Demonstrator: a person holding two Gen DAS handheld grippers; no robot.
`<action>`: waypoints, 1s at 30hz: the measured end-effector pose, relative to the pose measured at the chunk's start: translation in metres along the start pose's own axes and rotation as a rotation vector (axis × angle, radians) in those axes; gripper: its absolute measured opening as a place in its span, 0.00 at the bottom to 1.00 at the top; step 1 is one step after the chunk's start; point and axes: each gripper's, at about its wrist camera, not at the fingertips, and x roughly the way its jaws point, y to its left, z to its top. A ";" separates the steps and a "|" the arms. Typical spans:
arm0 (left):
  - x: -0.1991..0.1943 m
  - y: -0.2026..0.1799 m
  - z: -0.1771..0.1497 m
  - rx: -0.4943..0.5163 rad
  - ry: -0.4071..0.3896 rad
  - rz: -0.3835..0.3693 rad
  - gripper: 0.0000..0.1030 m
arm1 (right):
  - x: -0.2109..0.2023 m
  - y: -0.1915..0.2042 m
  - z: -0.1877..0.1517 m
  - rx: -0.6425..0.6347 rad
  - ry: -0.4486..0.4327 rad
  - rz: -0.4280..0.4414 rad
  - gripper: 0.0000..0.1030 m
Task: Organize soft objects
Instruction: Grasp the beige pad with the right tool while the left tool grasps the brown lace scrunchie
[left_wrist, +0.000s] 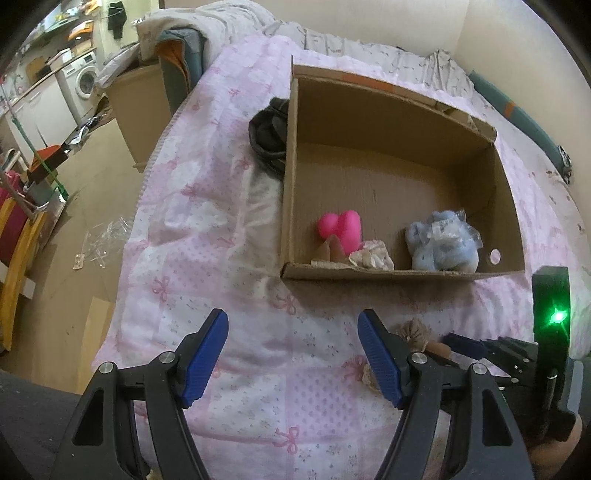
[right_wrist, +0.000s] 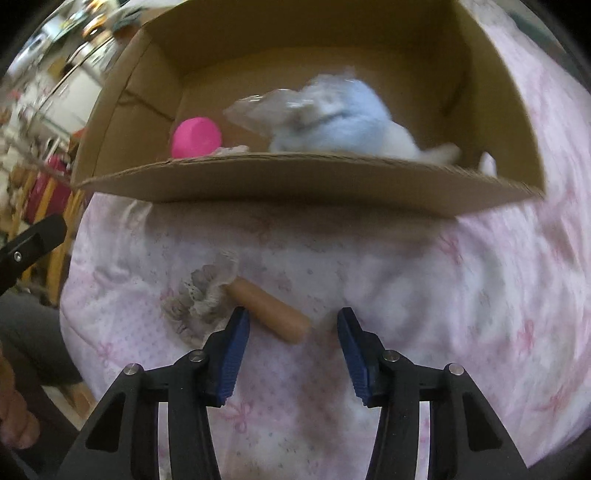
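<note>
Bed took up most of both views, covered w/ a pink-and-white quilt (left_wrist: 207, 236) printed w/ bows. Crumpled pale bedding (left_wrist: 207, 26) was piled at the far end against a cream wall (left_wrist: 509, 33). Left of the bed lay a light tan floor (left_wrist: 74, 206), w/ scraps of clear plastic (left_wrist: 103, 243) on it. Farther back stood a white washing machine (left_wrist: 83, 77) under a counter, beside white cabinets (left_wrist: 40, 107). A dark garment (left_wrist: 116, 18) hung up high. Red and yellow items (left_wrist: 14, 236) sat at the left edge. Lighting was soft, indoor.
</note>
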 end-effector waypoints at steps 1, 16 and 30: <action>0.002 -0.001 0.000 0.003 0.008 0.000 0.68 | 0.003 0.002 0.000 -0.010 0.004 0.012 0.51; 0.041 -0.035 -0.020 0.116 0.194 -0.109 0.68 | -0.039 -0.017 -0.013 0.100 -0.078 0.119 0.07; 0.084 -0.087 -0.037 0.264 0.304 -0.176 0.59 | -0.049 -0.044 -0.022 0.216 -0.099 0.117 0.07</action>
